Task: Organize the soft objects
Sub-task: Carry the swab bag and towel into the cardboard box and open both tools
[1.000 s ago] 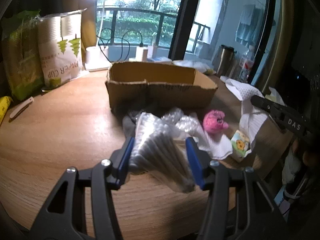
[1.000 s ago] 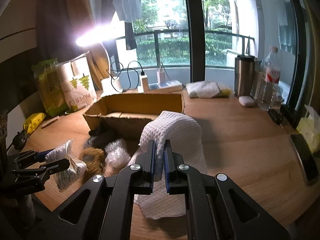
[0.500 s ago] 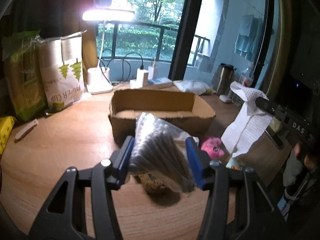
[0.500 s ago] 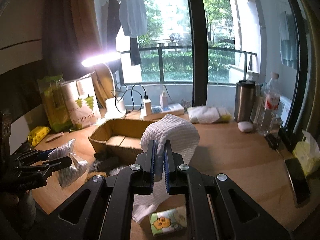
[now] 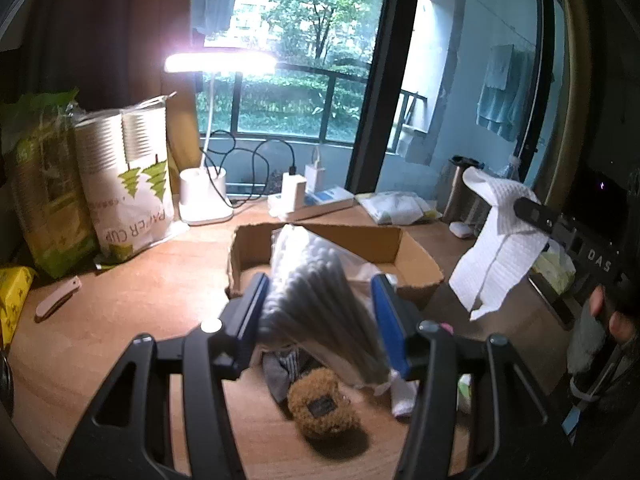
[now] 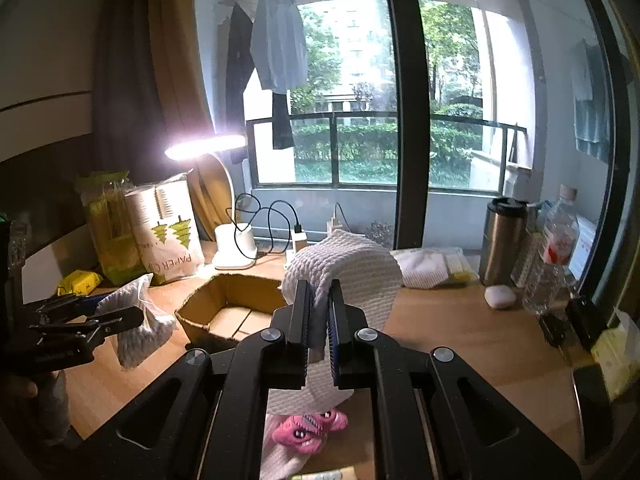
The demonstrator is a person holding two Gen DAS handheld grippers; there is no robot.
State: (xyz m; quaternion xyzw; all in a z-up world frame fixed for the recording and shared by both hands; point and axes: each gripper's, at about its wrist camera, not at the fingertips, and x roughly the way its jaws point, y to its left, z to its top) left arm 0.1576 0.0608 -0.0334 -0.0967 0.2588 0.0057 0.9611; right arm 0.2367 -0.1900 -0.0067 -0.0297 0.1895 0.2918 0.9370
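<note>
Hanging crumpled, the clear bag (image 5: 320, 296) sits clamped in the left gripper (image 5: 320, 304) above the cardboard box (image 5: 416, 264); the right gripper (image 6: 319, 312) pinches a white waffle cloth (image 6: 352, 268) high beside the box's rim.

"PAPER CUP" upside down on the white bag (image 5: 128, 188), "DAS" on the right tool's body (image 5: 599, 261)

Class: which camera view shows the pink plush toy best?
The right wrist view: the pink plush toy lies on the table below the gripper, eyes and teeth visible. The left wrist view shows at most a pink sliver behind the finger.
</note>
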